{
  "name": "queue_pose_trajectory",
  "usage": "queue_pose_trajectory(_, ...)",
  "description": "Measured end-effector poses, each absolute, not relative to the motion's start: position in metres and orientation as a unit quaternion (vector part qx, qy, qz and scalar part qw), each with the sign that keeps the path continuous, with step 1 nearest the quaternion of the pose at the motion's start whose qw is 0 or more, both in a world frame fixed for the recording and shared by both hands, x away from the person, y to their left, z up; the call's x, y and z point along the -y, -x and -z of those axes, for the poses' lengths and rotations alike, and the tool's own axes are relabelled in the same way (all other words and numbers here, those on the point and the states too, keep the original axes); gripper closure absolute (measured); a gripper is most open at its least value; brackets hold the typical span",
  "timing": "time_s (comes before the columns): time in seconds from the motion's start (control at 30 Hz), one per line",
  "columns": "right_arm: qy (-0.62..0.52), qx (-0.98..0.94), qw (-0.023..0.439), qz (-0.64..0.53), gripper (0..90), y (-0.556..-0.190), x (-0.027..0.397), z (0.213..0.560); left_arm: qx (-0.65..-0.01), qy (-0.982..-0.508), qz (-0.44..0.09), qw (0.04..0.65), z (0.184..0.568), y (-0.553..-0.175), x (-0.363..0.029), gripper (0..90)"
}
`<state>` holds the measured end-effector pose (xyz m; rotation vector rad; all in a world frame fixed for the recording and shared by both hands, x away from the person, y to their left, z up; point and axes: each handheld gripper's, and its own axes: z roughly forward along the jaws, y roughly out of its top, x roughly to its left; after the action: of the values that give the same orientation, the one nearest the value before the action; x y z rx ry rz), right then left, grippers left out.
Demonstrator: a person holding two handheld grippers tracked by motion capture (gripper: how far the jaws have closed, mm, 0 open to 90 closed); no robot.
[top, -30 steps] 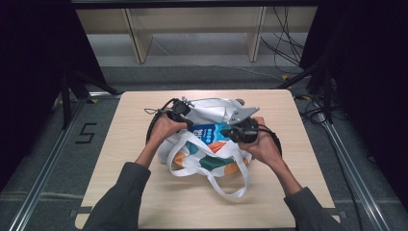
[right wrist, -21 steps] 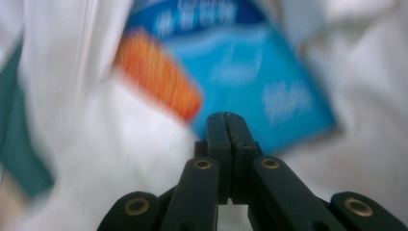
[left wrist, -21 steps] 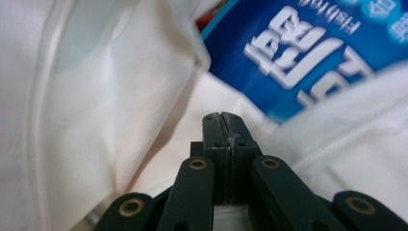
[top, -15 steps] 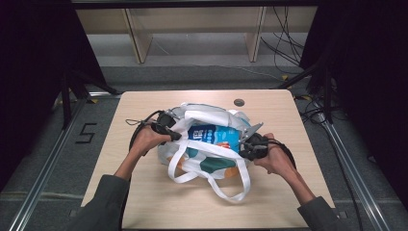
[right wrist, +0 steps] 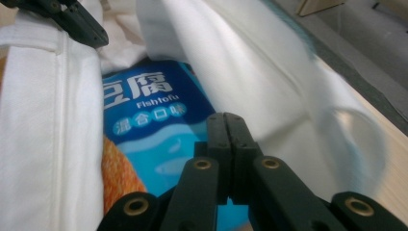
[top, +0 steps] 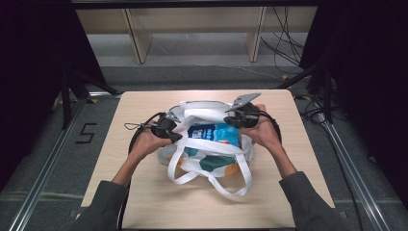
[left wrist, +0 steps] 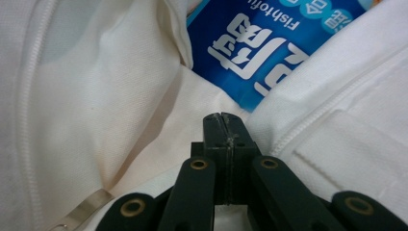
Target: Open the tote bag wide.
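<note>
White tote bag (top: 207,144) now sits less spread; both hands moved inward. Left gripper (top: 174,136) and right gripper (top: 230,118), jaws shut and empty, flank the blue packet (top: 214,133).

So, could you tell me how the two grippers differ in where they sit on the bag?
The left gripper sits at the white bag's left edge, lower in the high view; the right gripper sits at its far right rim. The right gripper carries a grey plate on top; none is visible on the left gripper. Both have their jaws shut, beside the blue snack packet.
</note>
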<state>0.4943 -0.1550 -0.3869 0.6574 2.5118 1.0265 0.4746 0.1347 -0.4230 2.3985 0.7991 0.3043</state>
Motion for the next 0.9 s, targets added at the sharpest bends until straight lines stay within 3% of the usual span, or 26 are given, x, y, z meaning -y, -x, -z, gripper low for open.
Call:
queue_pose_trajectory(0.27,-0.285,-0.906,0.186,-0.253,90.0,-0.541,0.148,0.423,-0.267,-0.916,-0.099,0.282,0.429,-0.451,-0.144,89.5)
queue_pose_trajectory(0.5,-0.328,-0.901,0.181,-0.219,90.0,-0.559,0.157,0.442,-0.238,-0.928,-0.093,0.270,0.434,-0.425,-0.140,89.5)
queue_pose_trajectory(0.77,-0.270,-0.893,0.196,-0.302,90.0,-0.521,0.157,0.403,-0.243,-0.898,-0.121,0.347,0.397,-0.438,-0.119,86.0)
queue_pose_trajectory(0.9,-0.241,-0.895,0.160,-0.339,90.0,-0.485,0.150,0.396,-0.254,-0.890,-0.139,0.353,0.388,-0.465,-0.087,85.7)
